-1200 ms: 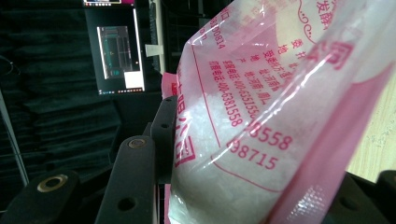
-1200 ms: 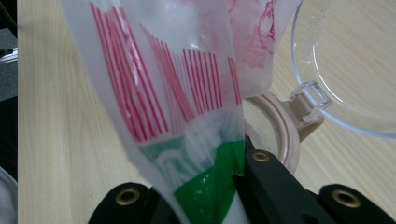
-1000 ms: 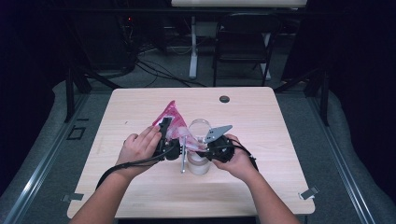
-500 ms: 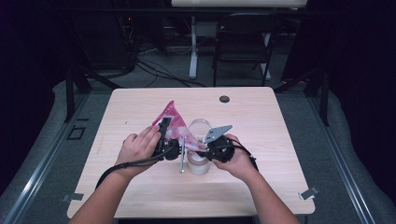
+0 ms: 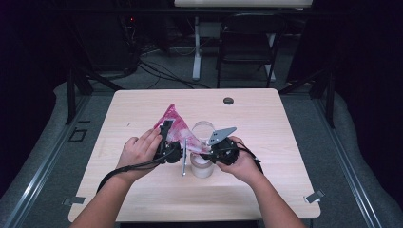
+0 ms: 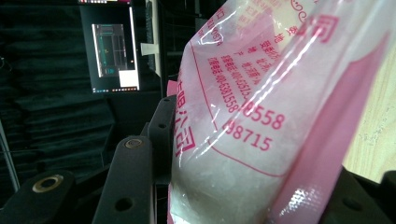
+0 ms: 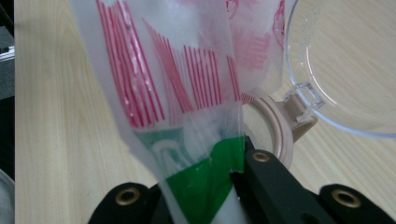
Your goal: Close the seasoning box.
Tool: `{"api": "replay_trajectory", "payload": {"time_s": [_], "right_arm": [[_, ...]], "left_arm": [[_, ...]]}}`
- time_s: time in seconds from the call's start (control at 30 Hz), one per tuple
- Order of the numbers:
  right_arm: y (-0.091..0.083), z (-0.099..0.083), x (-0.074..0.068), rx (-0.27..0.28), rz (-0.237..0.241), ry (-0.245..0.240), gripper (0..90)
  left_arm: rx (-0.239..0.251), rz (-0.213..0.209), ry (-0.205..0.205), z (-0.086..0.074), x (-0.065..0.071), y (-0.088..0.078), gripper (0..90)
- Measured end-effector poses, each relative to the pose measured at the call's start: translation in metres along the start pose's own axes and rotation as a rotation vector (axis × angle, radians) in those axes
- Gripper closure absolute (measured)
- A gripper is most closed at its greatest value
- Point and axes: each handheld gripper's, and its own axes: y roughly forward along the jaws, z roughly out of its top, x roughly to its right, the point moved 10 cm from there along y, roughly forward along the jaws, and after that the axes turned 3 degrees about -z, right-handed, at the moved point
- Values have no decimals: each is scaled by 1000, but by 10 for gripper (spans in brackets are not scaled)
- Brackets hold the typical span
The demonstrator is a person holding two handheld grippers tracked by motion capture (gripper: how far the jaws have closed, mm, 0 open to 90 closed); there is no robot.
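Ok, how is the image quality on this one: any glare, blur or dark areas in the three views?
High view: the pale wooden table is evenly lit, the room behind nearly black. Left gripper view: glare streaks cross the pink-printed clear plastic bag, sharp print, dark background with a glowing screen. Right gripper view: the bag is close and slightly soft; the clear plastic lid catches faint reflections.

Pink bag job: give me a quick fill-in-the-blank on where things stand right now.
1. Both grippers hold the same ____ bag.
2. The right gripper is shut on the bag's ____ printed end.
3. The jar has its clear lid flipped ____.
4. The jar stands on a ____ table.

Missing words: pink; green; open; wooden
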Motion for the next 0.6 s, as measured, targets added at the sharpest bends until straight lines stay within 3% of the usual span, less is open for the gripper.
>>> {"api": "replay_trajectory", "payload": {"time_s": [0.6], "right_arm": [[2, 1, -1, 0, -1, 0, 900]], "left_arm": [[-5, -1, -1, -4, 1, 1, 589]]}}
